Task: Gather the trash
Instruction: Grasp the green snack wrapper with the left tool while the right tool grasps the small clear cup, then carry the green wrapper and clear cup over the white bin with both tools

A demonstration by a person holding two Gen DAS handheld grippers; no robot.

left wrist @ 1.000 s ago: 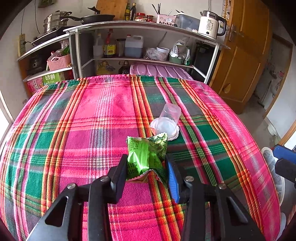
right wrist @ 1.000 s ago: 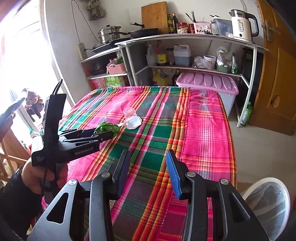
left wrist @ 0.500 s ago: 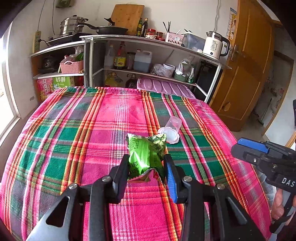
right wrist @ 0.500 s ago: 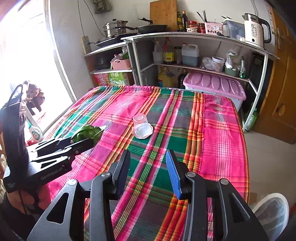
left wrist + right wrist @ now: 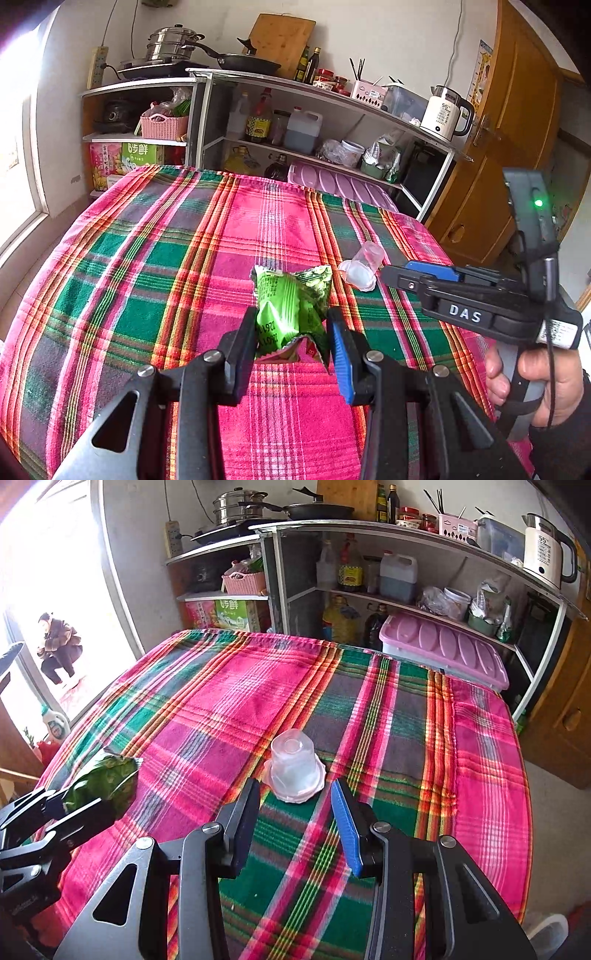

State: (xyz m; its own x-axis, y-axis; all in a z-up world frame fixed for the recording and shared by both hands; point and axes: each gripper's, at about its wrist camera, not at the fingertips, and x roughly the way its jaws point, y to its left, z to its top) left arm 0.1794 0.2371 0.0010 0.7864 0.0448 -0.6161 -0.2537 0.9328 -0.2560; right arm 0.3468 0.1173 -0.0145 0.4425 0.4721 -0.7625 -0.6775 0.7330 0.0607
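Observation:
A crumpled green snack wrapper (image 5: 288, 299) is pinched between the pads of my left gripper (image 5: 291, 334), held just over the plaid tablecloth (image 5: 147, 266). A clear plastic cup (image 5: 293, 768) rests on the cloth with its narrow base up and tilted away. My right gripper (image 5: 295, 812) stands open just short of the cup, one finger to each side of it and neither touching. The left wrist view shows the right gripper (image 5: 400, 275) reaching in from the right, close to the cup (image 5: 360, 267). In the right wrist view the left gripper (image 5: 86, 805) holds the wrapper (image 5: 105, 779) at far left.
A shelf unit (image 5: 406, 528) with bottles, pans and a kettle (image 5: 545, 554) stands behind the table, with a pink storage box (image 5: 443, 646) under it. A white bin (image 5: 546, 934) sits on the floor at bottom right. A person (image 5: 59, 642) crouches outside the window.
My right gripper has swung in over the table until the cup lies just ahead of its jaws. The left gripper has drawn back a little, still holding the wrapper.

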